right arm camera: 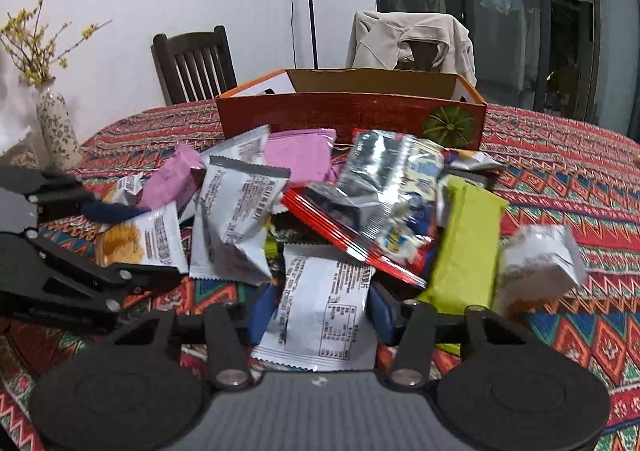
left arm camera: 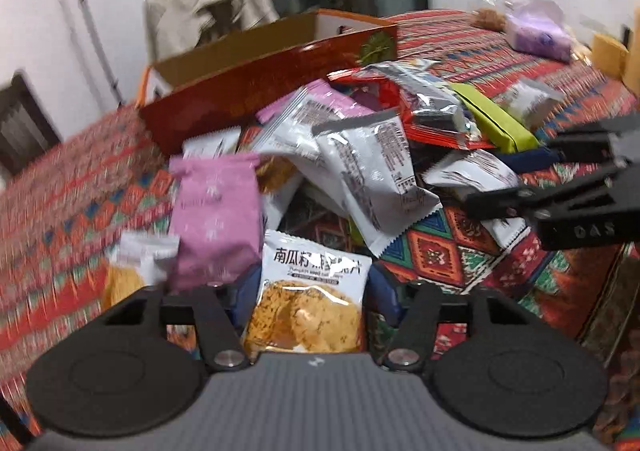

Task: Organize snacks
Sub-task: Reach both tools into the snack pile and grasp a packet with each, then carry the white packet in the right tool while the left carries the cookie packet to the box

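A heap of snack packets (left arm camera: 360,155) lies on the patterned tablecloth in front of an open red cardboard box (left arm camera: 256,87), which also shows in the right wrist view (right arm camera: 352,119). My left gripper (left arm camera: 312,291) is shut on a white pumpkin-seed crisp packet (left arm camera: 308,299). A pink packet (left arm camera: 216,219) leans just left of it. My right gripper (right arm camera: 320,311) is shut on a white packet with its printed back up (right arm camera: 320,315). Each gripper shows from the side in the other's view: the right one (left arm camera: 560,187), the left one (right arm camera: 100,247).
A green bar (right arm camera: 464,247), a red-and-silver bag (right arm camera: 376,211) and a small white packet (right arm camera: 540,263) lie at the heap's right. A flowered vase (right arm camera: 56,127) stands far left. Two chairs (right arm camera: 192,63) stand behind the table. A purple tissue pack (left arm camera: 536,31) lies far right.
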Motion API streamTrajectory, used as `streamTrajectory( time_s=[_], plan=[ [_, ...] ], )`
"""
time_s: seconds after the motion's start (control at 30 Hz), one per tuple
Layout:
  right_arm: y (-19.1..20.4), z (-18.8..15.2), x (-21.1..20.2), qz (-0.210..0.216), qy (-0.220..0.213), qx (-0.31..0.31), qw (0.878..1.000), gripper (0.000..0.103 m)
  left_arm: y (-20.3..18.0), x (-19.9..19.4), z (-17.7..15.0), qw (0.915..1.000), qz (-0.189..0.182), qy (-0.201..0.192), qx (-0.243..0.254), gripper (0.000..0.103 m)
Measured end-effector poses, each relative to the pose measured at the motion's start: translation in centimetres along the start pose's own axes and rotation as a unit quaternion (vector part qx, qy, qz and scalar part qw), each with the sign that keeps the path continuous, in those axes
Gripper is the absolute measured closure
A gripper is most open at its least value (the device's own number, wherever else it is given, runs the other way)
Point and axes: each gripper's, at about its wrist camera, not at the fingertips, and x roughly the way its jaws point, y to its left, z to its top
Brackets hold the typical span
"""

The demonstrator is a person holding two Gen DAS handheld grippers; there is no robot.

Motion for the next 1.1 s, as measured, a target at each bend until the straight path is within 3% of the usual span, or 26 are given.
streamTrajectory(
  time_s=[0.2, 0.57, 0.83, 1.1],
  plan=[
    [-1.5, -1.5, -2.3, 0.028, 0.000, -0.002, 1.000, 0.059, -0.8, -1.7, -0.5, 0.9952, -0.005, 0.047, -0.086, 0.057],
    [-4.4, -3.2, -10.3, 0.071, -0.051, -0.024, 0.996, 0.060, -5.3, -6.6, -2.0, 0.9749, -0.028, 0.115, -0.188, 0.059],
    [-5.9, -3.0, -14.9, 0.084, -0.077, -0.043, 0.993, 0.059, -8.0, -8.9, -1.7, 0.9689, -0.039, 0.109, -0.219, 0.059],
    [-6.2, -1.6, -18.1, 0.071, -0.111, -0.052, 0.990, 0.059, -8.8, -10.9, -1.0, 0.9701, -0.048, 0.086, -0.222, 0.059]
  ],
)
